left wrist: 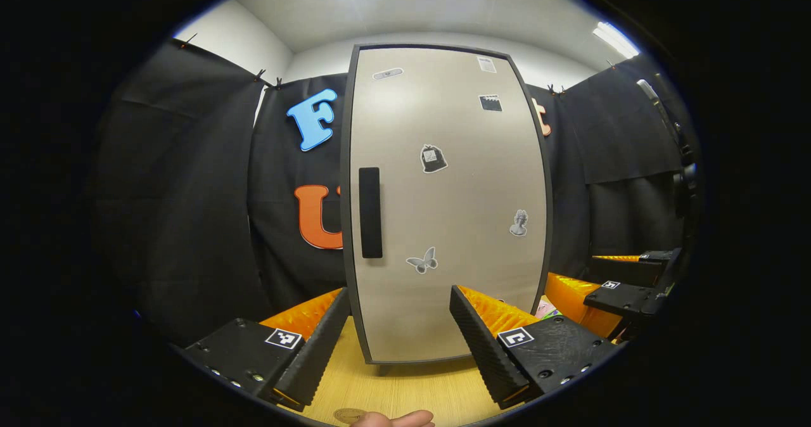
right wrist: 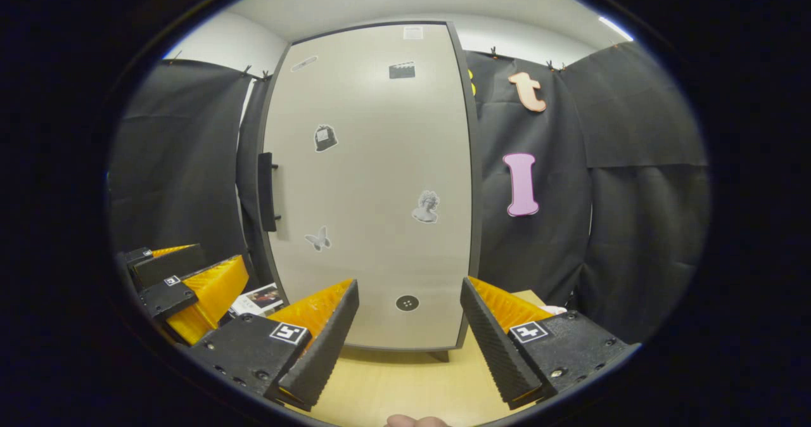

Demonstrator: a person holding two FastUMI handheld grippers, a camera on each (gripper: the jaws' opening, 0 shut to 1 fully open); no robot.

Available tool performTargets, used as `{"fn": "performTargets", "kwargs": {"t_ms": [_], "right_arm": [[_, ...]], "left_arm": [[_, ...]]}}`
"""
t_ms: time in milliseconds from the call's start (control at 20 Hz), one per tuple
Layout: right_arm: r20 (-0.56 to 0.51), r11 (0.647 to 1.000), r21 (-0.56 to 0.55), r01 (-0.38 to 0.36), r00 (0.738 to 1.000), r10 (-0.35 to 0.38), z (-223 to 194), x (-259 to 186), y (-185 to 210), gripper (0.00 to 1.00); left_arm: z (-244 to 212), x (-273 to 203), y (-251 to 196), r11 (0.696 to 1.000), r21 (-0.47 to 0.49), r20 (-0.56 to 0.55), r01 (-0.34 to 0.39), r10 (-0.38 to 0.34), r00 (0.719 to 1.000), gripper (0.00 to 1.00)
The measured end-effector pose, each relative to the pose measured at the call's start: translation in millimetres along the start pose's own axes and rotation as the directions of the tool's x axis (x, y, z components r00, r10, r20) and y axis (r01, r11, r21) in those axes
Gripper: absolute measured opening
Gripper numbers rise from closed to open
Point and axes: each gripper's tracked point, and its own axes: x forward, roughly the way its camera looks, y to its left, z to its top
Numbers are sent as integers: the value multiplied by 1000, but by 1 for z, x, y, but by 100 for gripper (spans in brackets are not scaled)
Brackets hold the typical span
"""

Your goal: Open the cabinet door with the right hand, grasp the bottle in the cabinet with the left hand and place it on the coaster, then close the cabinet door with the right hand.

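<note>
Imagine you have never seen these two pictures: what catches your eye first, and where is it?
The tall pale cabinet door stands shut in the middle of both views, dotted with small stickers, its dark handle on its left edge. Low in the left gripper view, the left tongs are open before it; the right tongs frame it likewise on the wooden table.

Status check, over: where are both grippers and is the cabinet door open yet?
Left gripper open, right gripper open, both facing the cabinet door. Door shut, handle untouched. Nothing between grippers and door.
</note>
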Motion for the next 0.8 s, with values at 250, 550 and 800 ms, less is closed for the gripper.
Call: {"fn": "performTargets", "kwargs": {"t_ms": [250, 550, 800], "right_arm": [[4, 1000, 7, -6, 1000, 5, 1, 0, 2, 98], [88, 970, 12, -241, 967, 239, 53, 39, 83, 99], [114, 926, -93, -365, 920, 374, 73, 79, 169, 100]], "left_arm": [[0, -2, 2, 1000, -2, 1, -5, 5, 1000, 96], [10, -27, 31, 998, -3, 31, -65, 65, 997, 96], [9, -77, 70, 990, 2, 28, -144, 144, 989, 96]]}}
